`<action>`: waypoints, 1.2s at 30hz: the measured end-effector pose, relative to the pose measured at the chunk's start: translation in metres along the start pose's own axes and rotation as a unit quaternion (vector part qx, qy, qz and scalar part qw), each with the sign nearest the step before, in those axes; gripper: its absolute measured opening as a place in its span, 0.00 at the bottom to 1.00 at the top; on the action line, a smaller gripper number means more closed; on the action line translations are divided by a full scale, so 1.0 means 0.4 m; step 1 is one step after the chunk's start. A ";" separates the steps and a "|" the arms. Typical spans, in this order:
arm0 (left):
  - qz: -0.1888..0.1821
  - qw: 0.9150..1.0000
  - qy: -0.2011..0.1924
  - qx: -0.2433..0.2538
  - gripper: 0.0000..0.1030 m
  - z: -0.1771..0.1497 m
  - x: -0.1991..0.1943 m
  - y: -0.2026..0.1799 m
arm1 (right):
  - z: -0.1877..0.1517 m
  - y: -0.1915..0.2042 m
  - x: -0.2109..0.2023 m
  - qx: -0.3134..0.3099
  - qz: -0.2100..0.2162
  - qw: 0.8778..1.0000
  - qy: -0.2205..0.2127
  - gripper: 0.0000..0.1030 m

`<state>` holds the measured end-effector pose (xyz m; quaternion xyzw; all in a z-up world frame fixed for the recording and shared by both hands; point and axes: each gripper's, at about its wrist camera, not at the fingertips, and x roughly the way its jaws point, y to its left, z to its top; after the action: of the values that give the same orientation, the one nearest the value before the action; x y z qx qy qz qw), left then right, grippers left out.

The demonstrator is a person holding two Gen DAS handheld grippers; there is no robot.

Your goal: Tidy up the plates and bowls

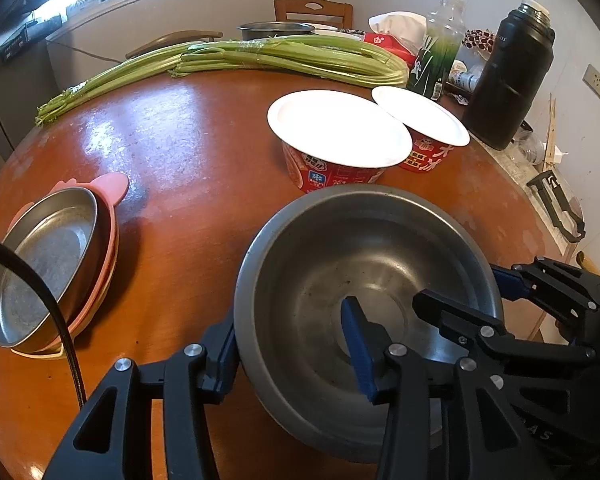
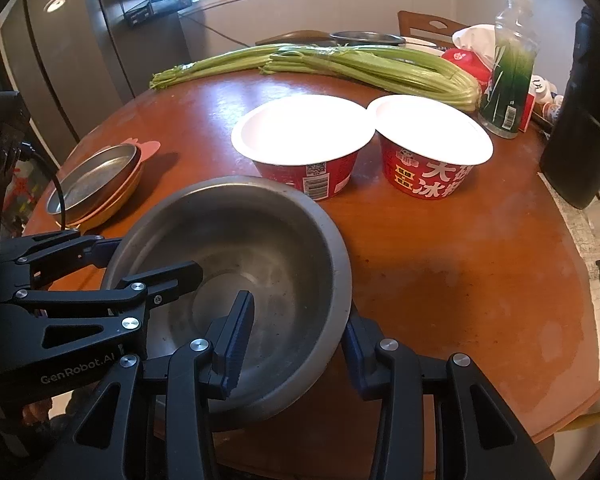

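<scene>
Two tools grip one round, dull-grey stainless steel bowl (image 1: 364, 280) by its near rim. The left tool (image 1: 296, 356) has one blue pad inside the bowl and one outside its left wall, narrowly set and clamped on the rim. The right tool (image 2: 296, 344) does the same on the right wall, one finger inside and one outside. The bowl sits tilted at the near edge of the round reddish-brown wooden counter (image 2: 460, 280); whether its base rests there or is lifted, I cannot tell.

Just behind it stand two red paper bowls with white insides (image 1: 340, 136), side by side. Well to the left lies a shallow steel plate (image 1: 44, 264), nested on pink and cream plates. Celery stalks (image 1: 260, 60) lie across the far side.

The step looks like carrying the steel bowl to a sorted spot. Next, both hands should lift evenly, clearing the paper bowls.
</scene>
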<state>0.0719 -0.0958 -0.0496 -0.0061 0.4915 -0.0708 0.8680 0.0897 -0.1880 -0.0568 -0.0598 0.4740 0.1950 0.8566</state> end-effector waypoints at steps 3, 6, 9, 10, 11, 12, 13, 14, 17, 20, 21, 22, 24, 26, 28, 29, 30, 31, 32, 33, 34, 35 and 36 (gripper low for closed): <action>0.000 1.000 0.000 -0.001 0.46 0.000 0.001 0.000 | 0.000 -0.002 0.003 0.001 0.005 1.000 0.002 0.44; 0.001 1.000 0.001 -0.001 0.46 0.002 0.000 -0.001 | 0.002 -0.002 0.001 0.002 0.006 1.000 0.001 0.45; 0.003 1.000 -0.001 -0.003 0.46 0.003 -0.003 0.003 | 0.004 0.002 -0.006 -0.001 0.005 1.000 -0.006 0.45; 0.002 1.000 -0.003 -0.004 0.46 0.005 -0.006 0.005 | 0.005 0.001 -0.008 0.000 0.006 1.000 -0.007 0.45; 0.003 1.000 -0.006 -0.004 0.46 0.006 -0.010 0.007 | 0.007 0.000 -0.010 0.001 0.006 1.000 -0.008 0.45; 0.002 1.000 -0.009 -0.004 0.46 0.007 -0.014 0.008 | 0.007 -0.001 -0.011 0.001 0.007 1.000 -0.009 0.45; 0.001 1.000 -0.011 -0.004 0.46 0.008 -0.018 0.009 | 0.009 -0.001 -0.012 0.001 0.006 1.000 -0.010 0.45; 0.001 1.000 -0.012 -0.005 0.46 0.009 -0.019 0.011 | 0.010 0.000 -0.012 0.000 0.005 1.000 -0.011 0.45; 0.003 1.000 -0.012 -0.006 0.46 0.013 -0.021 0.013 | 0.016 0.002 -0.013 -0.001 0.002 1.000 -0.012 0.45; 0.008 1.000 -0.016 -0.007 0.46 0.017 -0.026 0.020 | 0.020 -0.001 -0.017 0.001 -0.001 1.000 -0.015 0.45; 0.009 1.000 -0.017 -0.008 0.46 0.019 -0.027 0.022 | 0.021 -0.002 -0.019 0.000 -0.005 1.000 -0.016 0.45; 0.010 1.000 -0.017 -0.010 0.46 0.020 -0.028 0.025 | 0.022 -0.003 -0.019 -0.001 -0.008 1.000 -0.017 0.45; 0.010 1.000 -0.019 -0.013 0.46 0.021 -0.030 0.031 | 0.024 -0.007 -0.021 0.001 -0.008 1.000 -0.018 0.45; 0.010 1.000 -0.022 -0.016 0.46 0.023 -0.036 0.035 | 0.025 -0.009 -0.021 0.002 -0.007 1.000 -0.019 0.45; 0.011 0.999 -0.026 -0.017 0.46 0.026 -0.042 0.039 | 0.029 -0.010 -0.026 0.003 -0.007 1.000 -0.022 0.45; 0.011 0.999 -0.028 -0.019 0.46 0.029 -0.046 0.043 | 0.032 -0.011 -0.027 0.004 -0.006 1.000 -0.024 0.45; 0.012 0.999 -0.029 -0.020 0.46 0.032 -0.048 0.047 | 0.035 -0.012 -0.031 0.005 -0.006 1.000 -0.028 0.45; 0.014 0.999 -0.031 -0.022 0.46 0.035 -0.051 0.052 | 0.038 -0.013 -0.033 0.005 -0.006 1.000 -0.030 0.45; 0.016 0.999 -0.033 -0.024 0.46 0.039 -0.053 0.056 | 0.042 -0.015 -0.036 0.007 -0.005 0.999 -0.033 0.45; 0.017 0.999 -0.035 -0.025 0.46 0.044 -0.055 0.060 | 0.045 -0.018 -0.038 0.009 -0.005 0.999 -0.035 0.45; 0.017 0.999 -0.037 -0.027 0.46 0.049 -0.058 0.064 | 0.050 -0.023 -0.040 0.013 -0.005 0.999 -0.038 0.45; 0.017 0.999 -0.038 -0.027 0.46 0.055 -0.060 0.067 | 0.053 -0.024 -0.041 0.016 -0.005 0.999 -0.039 0.45; 0.019 0.999 -0.040 -0.027 0.46 0.061 -0.063 0.069 | 0.057 -0.027 -0.042 0.019 -0.004 0.999 -0.040 0.45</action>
<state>0.0834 -0.0667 -0.0177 -0.0229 0.4581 -0.0405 0.8877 0.1038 -0.1961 -0.0313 -0.0377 0.4427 0.1850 0.8766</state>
